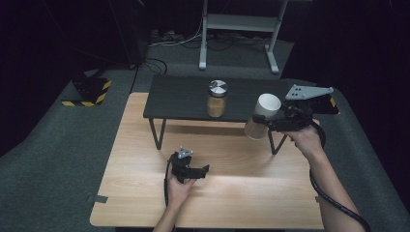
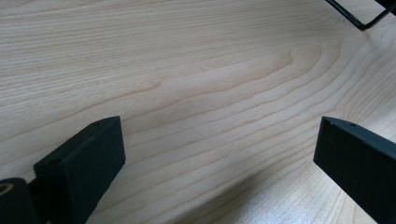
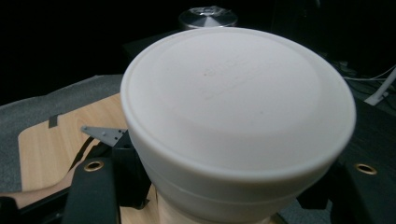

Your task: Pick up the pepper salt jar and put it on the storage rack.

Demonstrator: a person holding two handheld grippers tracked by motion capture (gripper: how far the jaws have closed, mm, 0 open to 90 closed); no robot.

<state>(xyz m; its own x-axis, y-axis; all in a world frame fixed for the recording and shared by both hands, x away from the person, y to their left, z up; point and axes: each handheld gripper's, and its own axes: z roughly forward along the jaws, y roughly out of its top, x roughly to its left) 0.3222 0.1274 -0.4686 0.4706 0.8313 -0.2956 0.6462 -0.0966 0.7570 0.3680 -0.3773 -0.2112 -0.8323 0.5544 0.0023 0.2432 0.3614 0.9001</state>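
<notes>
My right gripper (image 1: 263, 121) is shut on a jar with a white lid (image 1: 262, 116), held in the air by the right end of the black shelf (image 1: 179, 99). The white lid (image 3: 236, 93) sits close to the camera in the right gripper view, between the two black jaws. A second jar with a silver lid (image 1: 217, 98) stands on the shelf's middle; its silver lid (image 3: 208, 17) peeks over the white one. My left gripper (image 1: 199, 171) rests low on the wooden table (image 1: 145, 193), open, with bare wood (image 2: 210, 93) between its jaws.
The black shelf stands on thin metal legs (image 1: 158, 133) at the table's far side. Grey carpet (image 1: 48, 145) surrounds the table. A metal stand (image 1: 239, 29) and cables lie on the floor beyond. A yellow-black striped block (image 1: 89, 94) sits at far left.
</notes>
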